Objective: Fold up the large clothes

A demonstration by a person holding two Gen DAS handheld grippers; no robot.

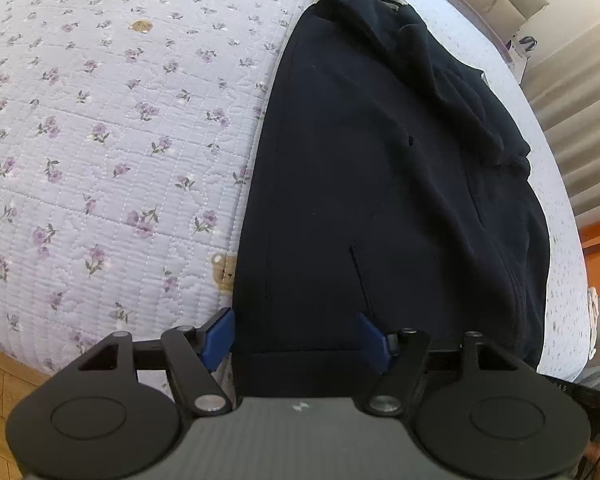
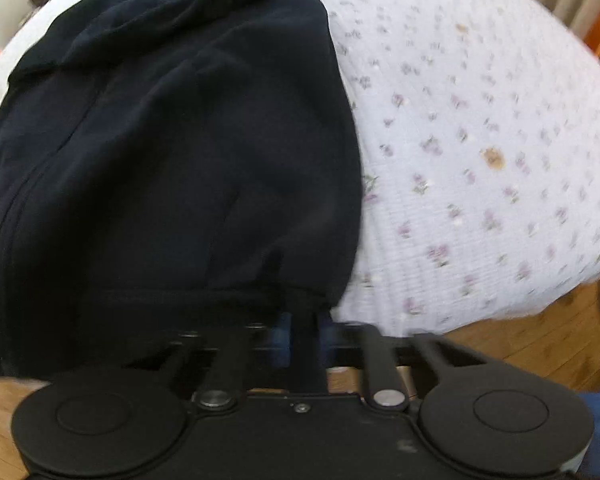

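A dark jacket (image 1: 380, 184) is being handled at its near hem on a flowered bedspread (image 1: 100, 140).

The left gripper (image 1: 296, 336) is being held spread over the hem's left corner, pads apart. The right gripper (image 2: 304, 336) is being pressed together, apparently pinching the hem's right corner, though that view is blurred.
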